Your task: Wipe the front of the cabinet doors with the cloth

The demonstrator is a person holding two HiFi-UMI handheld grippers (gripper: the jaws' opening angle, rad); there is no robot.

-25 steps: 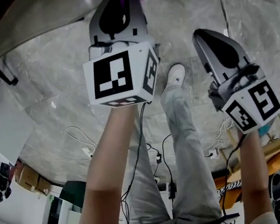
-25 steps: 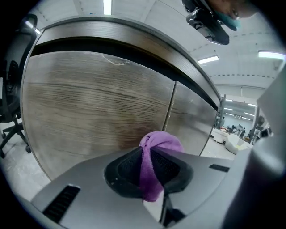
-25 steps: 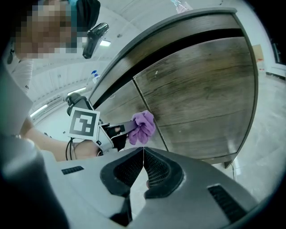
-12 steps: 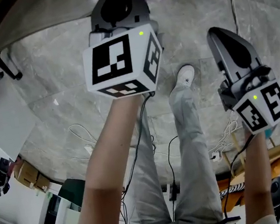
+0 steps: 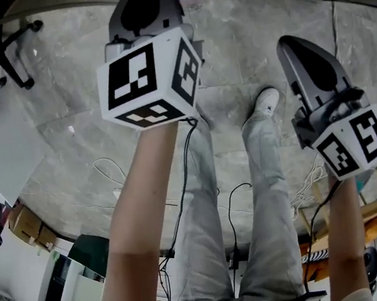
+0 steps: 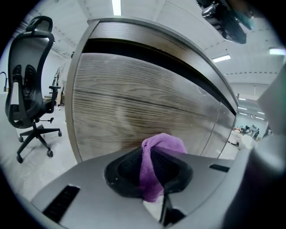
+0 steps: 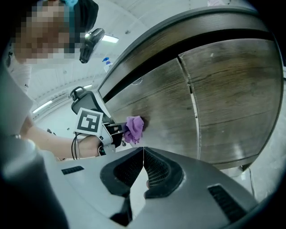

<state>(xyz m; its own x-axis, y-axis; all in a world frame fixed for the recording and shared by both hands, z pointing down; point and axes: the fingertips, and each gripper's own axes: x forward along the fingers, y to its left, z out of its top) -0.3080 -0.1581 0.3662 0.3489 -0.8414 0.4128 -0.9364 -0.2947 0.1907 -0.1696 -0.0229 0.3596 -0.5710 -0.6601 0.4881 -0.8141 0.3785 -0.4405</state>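
At the left door (image 7: 156,103), the cloth (image 6: 161,145), pinched in the left claw (image 6: 151,170), looks pressed on the wood, mid-wipe. The right claw (image 7: 143,172) is clenched, empty. Next: sweep right, pressing firmly.

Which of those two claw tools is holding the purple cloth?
The left gripper: the cloth is pinched between its jaws. The right gripper has its jaws together with nothing between them.
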